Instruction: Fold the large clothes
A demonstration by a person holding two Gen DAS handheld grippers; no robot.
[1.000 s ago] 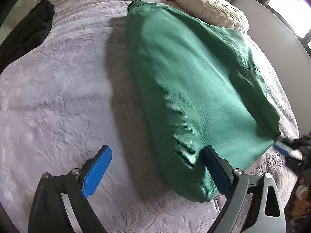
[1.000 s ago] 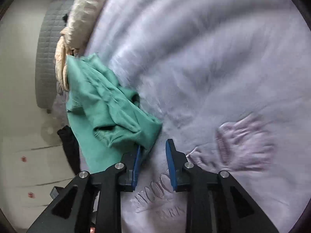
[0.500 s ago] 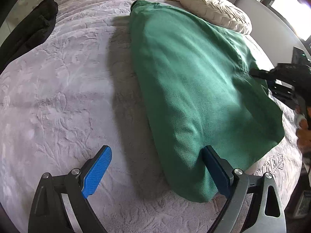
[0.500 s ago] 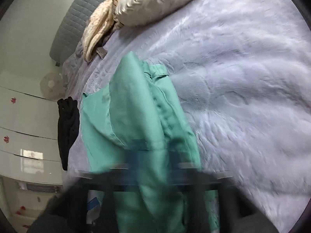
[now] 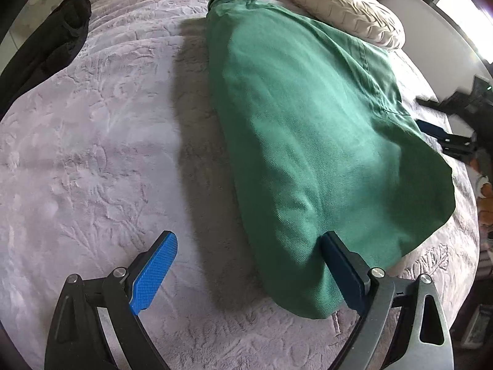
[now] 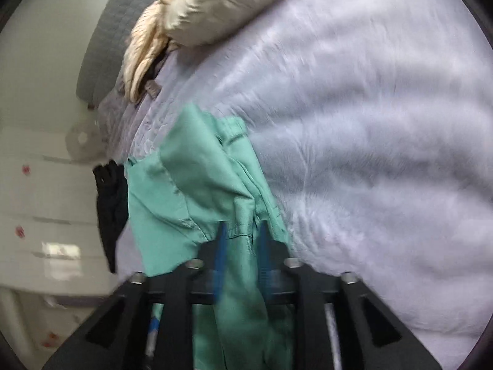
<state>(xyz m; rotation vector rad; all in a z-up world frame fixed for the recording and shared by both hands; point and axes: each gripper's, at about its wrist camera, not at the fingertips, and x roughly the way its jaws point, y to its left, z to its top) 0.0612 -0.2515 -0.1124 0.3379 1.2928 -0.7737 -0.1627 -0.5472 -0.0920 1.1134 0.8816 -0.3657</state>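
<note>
The green garment (image 5: 308,129) lies lengthwise on the bed (image 5: 92,154), on its lilac embossed cover, running from the cream pillow (image 5: 345,9) at the head down toward the near edge. Going from the left in the left wrist view: a black piece of clothing (image 5: 43,52) sits at the far left edge of the bed, well apart from the green cloth; then comes bare cover; then the left tongs (image 5: 246,274), which stand wide with nothing gripped. Their left blue pad is over bare cover, and their right pad touches the near folded corner of the garment. Further right, past the garment's right edge, the right tongs (image 5: 443,135) show as a dark shape.

In the right wrist view, which is blurred, the black clothing (image 6: 111,206) hangs at the left and a striped cream cloth (image 6: 144,49) lies beside the pillow (image 6: 222,3) at the top. The right tongs (image 6: 240,243) are opening, and a bunched fold of the garment (image 6: 203,185) runs between their blue pads. Whether the pads press on it, I cannot tell through the blur. Pale cover fills the right.
</note>
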